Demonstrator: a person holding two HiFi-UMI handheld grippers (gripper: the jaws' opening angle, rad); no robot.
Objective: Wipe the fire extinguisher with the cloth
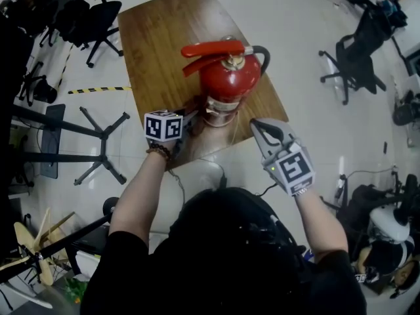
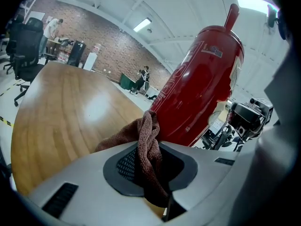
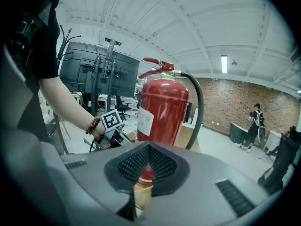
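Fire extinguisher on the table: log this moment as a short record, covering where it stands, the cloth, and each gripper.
fire extinguisher: red, upright on the wooden table
hose: black, curving down from the valve
cloth: brown, bunched, lying against the cylinder's lower part
left gripper: shut on the cloth, low beside the extinguisher
right gripper: shut, nothing in it, apart from the extinguisher on its other side

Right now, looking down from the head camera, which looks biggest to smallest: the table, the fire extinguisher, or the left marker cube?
1. table
2. fire extinguisher
3. left marker cube
None look alike in size.
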